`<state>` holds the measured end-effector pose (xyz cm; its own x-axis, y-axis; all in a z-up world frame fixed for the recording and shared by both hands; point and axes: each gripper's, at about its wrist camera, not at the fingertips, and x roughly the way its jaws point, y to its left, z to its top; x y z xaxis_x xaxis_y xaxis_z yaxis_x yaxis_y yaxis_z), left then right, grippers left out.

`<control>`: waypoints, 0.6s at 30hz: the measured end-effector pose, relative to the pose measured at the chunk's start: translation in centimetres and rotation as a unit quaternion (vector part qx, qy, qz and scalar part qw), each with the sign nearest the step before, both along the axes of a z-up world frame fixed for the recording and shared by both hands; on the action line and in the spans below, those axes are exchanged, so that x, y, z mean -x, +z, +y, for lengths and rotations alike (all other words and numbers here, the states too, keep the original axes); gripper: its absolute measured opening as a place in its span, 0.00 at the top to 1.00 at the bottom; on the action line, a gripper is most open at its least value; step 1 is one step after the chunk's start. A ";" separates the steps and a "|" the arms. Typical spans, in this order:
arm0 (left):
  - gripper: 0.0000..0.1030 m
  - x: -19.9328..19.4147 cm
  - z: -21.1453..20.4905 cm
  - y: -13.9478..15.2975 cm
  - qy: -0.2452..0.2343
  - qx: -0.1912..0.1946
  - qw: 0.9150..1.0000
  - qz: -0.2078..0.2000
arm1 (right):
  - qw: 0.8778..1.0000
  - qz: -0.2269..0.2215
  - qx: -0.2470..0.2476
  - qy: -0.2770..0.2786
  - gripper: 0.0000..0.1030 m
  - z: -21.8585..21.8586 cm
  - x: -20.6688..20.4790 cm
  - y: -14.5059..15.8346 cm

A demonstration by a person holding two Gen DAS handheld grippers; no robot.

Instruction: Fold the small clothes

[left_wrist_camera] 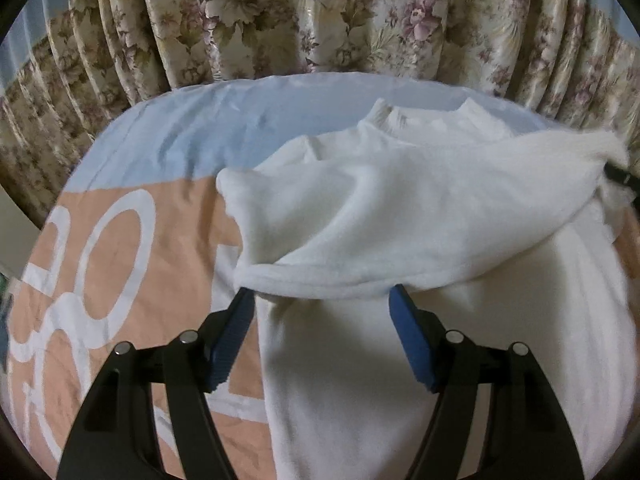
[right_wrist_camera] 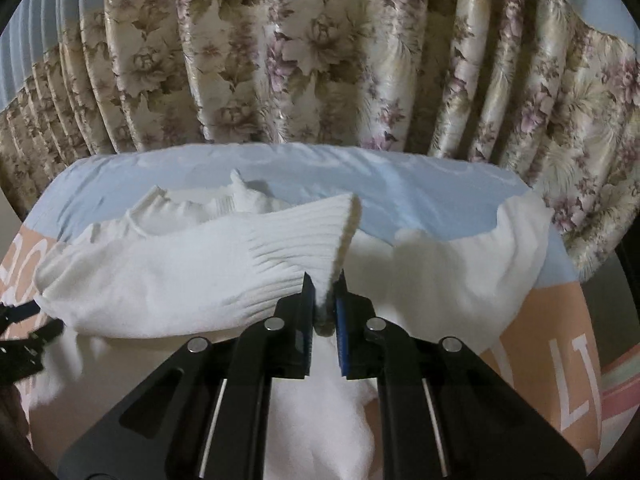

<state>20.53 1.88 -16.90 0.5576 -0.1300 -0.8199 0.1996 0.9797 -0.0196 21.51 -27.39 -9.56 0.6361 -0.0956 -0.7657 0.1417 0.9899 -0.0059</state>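
A white sweater (left_wrist_camera: 352, 380) lies flat on the bed, collar (right_wrist_camera: 180, 208) at the far end. One sleeve (left_wrist_camera: 400, 208) is pulled across the body. My right gripper (right_wrist_camera: 323, 290) is shut on that sleeve's ribbed cuff (right_wrist_camera: 296, 232) and holds it a little above the sweater. It shows in the left wrist view as a dark tip (left_wrist_camera: 618, 174) at the right edge. My left gripper (left_wrist_camera: 322, 292) stands open over the sweater's body. The sleeve's folded edge drapes over its blue fingertips. Its black frame (right_wrist_camera: 24, 332) shows at the left edge of the right wrist view. The other sleeve (right_wrist_camera: 480, 260) lies spread to the right.
The bed sheet (left_wrist_camera: 120, 240) is peach with big white letters, and pale blue (left_wrist_camera: 200, 120) at the far end. A flowered curtain (left_wrist_camera: 320, 20) hangs close behind the bed. The bed's right edge (right_wrist_camera: 600, 320) drops off beside the spread sleeve.
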 end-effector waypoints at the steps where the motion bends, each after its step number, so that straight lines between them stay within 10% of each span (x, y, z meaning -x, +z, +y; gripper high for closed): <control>1: 0.31 -0.1 0.4 0.1 -0.003 0.016 1.000 0.006 | 1.000 0.006 0.003 -0.002 0.91 -0.2 0.1 -0.4; 13: 0.24 -5.1 3.6 1.5 0.018 0.053 0.996 0.071 | 0.998 0.056 -0.005 -0.003 0.90 -0.6 0.0 -3.9; 16: 0.80 -7.7 3.0 0.1 -0.005 0.075 0.991 0.107 | 0.998 0.055 0.000 0.004 0.90 -0.3 0.0 -3.7; 18: 0.82 -8.2 3.0 -0.1 -0.007 0.077 0.992 0.105 | 0.998 0.056 0.002 0.010 0.90 -0.1 0.0 -3.6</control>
<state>28.78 4.90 -17.00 0.3749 -0.2681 -0.8875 0.1881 0.9593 -0.2104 21.49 -27.50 -13.16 0.5485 -0.0866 -0.8317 0.1207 0.9924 -0.0237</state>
